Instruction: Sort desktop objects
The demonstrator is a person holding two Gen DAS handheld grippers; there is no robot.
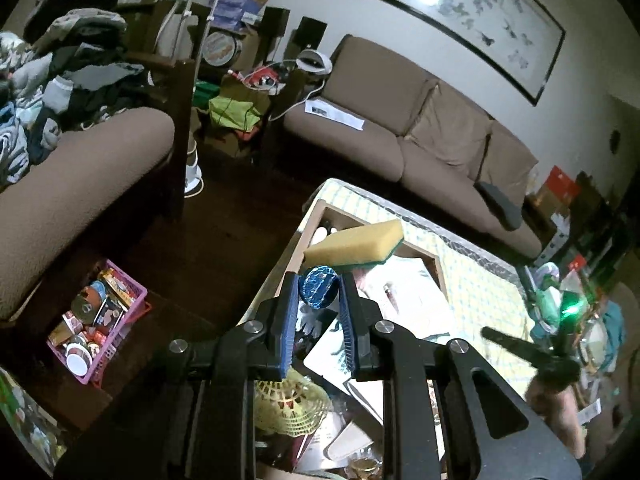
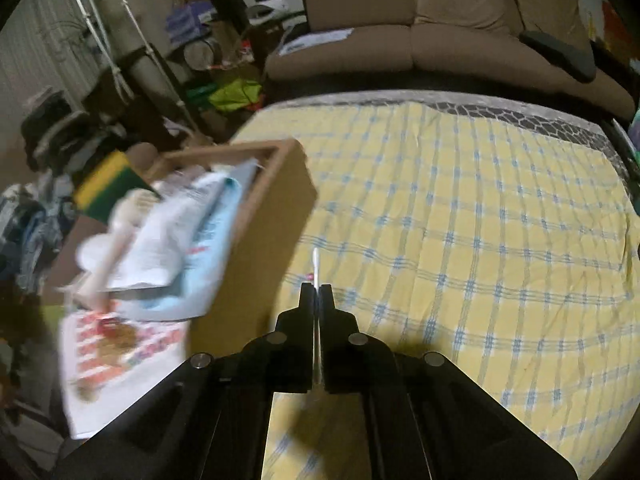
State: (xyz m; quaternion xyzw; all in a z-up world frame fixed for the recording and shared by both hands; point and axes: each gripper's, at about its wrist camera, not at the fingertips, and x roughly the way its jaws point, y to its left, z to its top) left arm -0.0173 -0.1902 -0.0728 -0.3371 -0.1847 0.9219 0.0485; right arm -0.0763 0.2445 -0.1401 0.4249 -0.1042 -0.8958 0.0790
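Left tool point(image 1: 319, 292) is closed on a round blue foil-wrapped disc point(image 1: 318, 291), gripped across its width between the blue-padded fingers point(image 1: 291, 312), above the near end of the open wooden tray point(image 1: 436, 261). Right tool point(image 2: 317, 292) is fully closed on a thin white cotton swab point(image 2: 315, 268), whose tip projects ahead of the fingers over the yellow-and-blue checked cloth on the desk point(image 2: 480, 208).

1. Wooden tray: rigid; papers and a yellow sponge with green scouring layer point(image 1: 356, 245) lie in it, the sponge resting at its rim. Judged light, soft and compressible; grip across the short sides.
2. Foil disc: judged light, with a slippery wrapper that may crush. Hold at the widest diameter with moderate force.
3. Cotton swab: judged almost weightless, its thin stem liable to bend or pivot. Grip mid-stem, not the soft tip.
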